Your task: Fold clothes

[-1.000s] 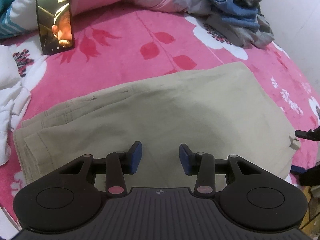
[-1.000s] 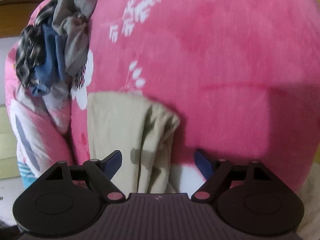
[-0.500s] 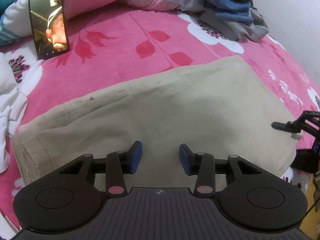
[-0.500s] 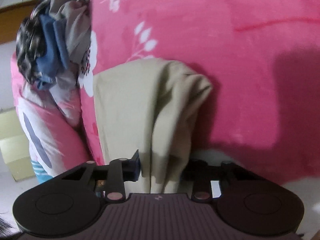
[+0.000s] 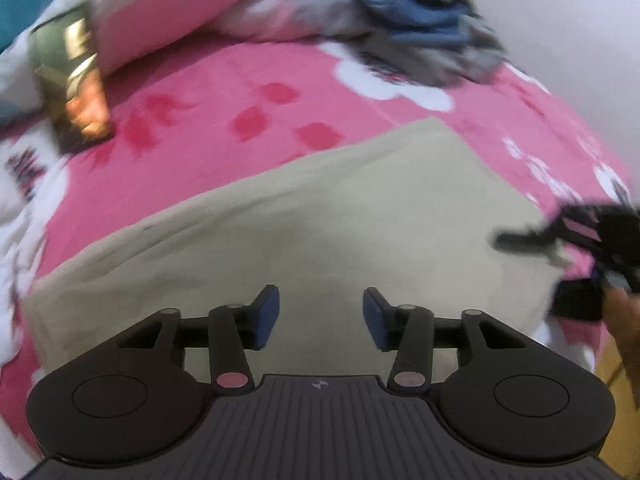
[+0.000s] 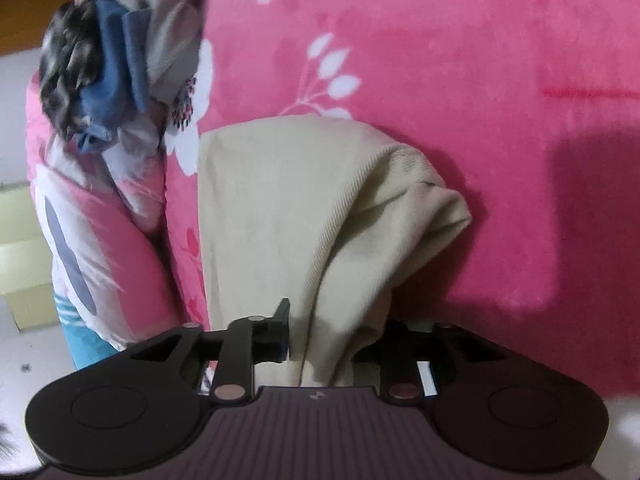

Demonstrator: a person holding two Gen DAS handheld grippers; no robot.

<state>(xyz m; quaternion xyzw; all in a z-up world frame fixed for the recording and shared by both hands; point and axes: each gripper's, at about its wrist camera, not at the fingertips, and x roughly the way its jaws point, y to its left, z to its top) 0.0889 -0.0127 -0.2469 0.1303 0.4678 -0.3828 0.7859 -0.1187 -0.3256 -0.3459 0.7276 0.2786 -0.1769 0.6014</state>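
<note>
The pink floral blanket (image 5: 192, 168) covers the bed, and the beige trousers (image 5: 328, 224) lie folded flat across it, their near edge under the left gripper (image 5: 320, 316) and their far end off to the right. A heap of unfolded clothes (image 5: 424, 20), blue and grey, waits at the far corner against the pillows (image 5: 160, 12). Compared with a second ago, the right gripper (image 6: 324, 336) has gone from standing wide around the trouser end to bunching that end between its jaws; the cloth now rises in a gathered ridge out of the grip, and the jaws are easing slightly apart, though fabric fills the gap and both sides seem pressed against it. The left gripper, empty all along, has spread its blue pads (image 5: 267, 312) a little wider and hovers over the cloth with nothing between them. To my eye this means the next fold is starting: the right end is secured for carrying over, and the left hand is probably free to pin or steady. The left view is badly smeared; the phone (image 5: 72, 80) propped against the pillows is unreadable, and the right gripper there is a dark blur. In the right view its right pad is hidden behind cloth.
</note>
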